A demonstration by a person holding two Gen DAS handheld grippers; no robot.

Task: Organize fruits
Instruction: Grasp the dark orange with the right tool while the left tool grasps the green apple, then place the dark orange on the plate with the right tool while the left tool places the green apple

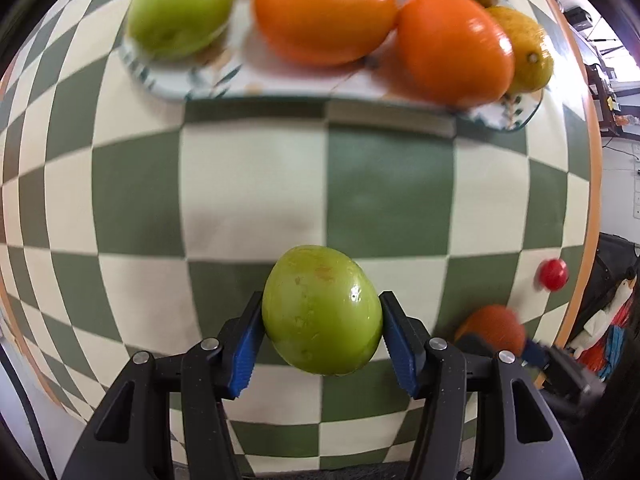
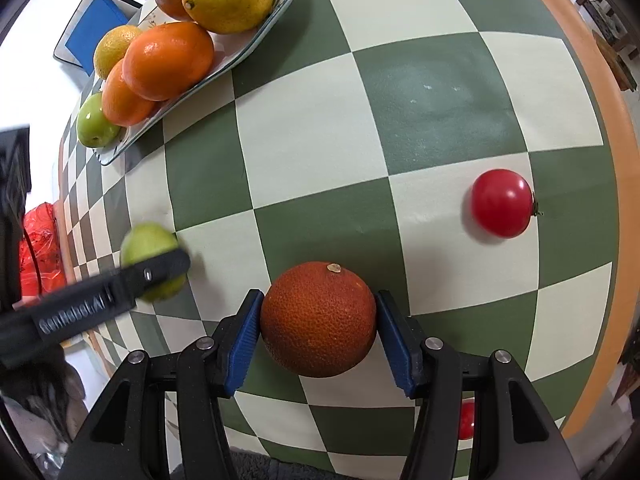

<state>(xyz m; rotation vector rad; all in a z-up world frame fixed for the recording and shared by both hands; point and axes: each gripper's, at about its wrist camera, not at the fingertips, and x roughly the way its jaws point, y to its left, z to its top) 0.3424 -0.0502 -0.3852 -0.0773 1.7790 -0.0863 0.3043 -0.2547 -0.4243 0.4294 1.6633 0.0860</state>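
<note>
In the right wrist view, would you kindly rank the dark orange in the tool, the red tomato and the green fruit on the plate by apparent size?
1. Dark orange, though nearest the camera.
2. Red tomato.
3. Green fruit on the plate, farthest and partly hidden, so unsure.

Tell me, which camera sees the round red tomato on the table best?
The right wrist view. There the red tomato is large and sharp, lying alone on the checkered table with its little stem showing. In the left wrist view the same tomato is only a tiny, slightly blurred dot near the table's edge.
</note>
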